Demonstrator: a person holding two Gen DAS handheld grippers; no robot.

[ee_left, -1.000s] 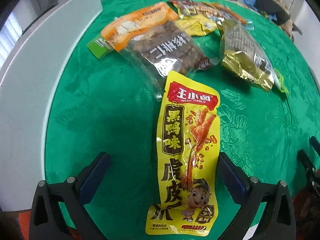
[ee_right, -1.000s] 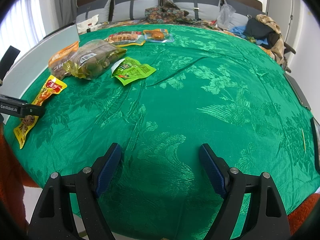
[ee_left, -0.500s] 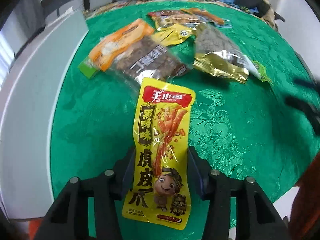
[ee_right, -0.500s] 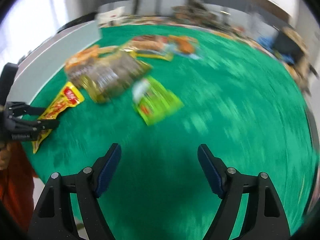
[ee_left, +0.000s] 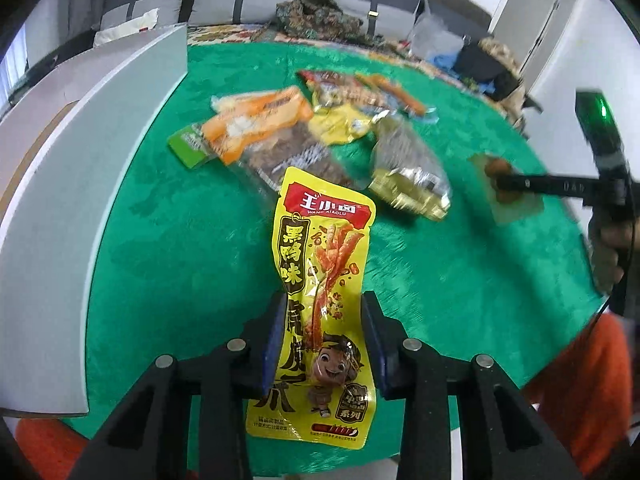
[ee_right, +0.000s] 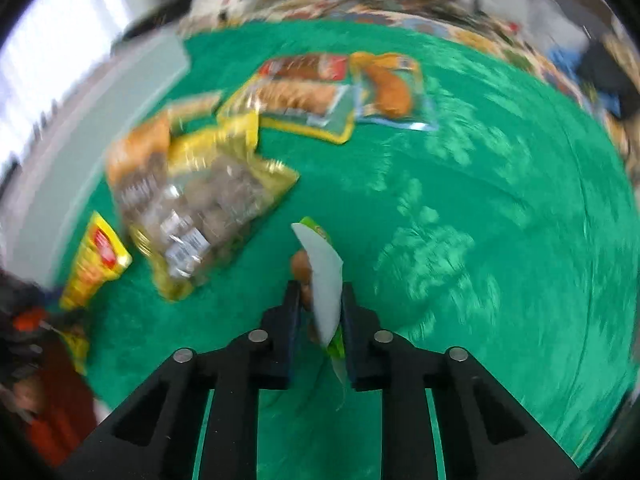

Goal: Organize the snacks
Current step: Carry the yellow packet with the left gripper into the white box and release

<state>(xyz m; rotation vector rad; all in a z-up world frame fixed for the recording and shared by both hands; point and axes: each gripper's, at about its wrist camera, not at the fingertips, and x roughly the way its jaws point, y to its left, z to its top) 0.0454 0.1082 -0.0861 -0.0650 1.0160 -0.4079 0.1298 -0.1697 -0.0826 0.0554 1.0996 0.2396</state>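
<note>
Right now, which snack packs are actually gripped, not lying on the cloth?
Two: the yellow pack in the left gripper, and the small green pack, edge-on, in the right gripper. The rest lie on the cloth.

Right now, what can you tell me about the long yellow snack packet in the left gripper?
The yellow snack packet is a long, glossy plastic pouch with a red brand banner at its top, black Chinese characters, orange-red strips pictured down its middle and a cartoon child near its bottom. The left gripper is shut on its lower half, a finger on each long edge, the far end pointing toward the other snacks. Whether it touches the green tablecloth is unclear.
</note>
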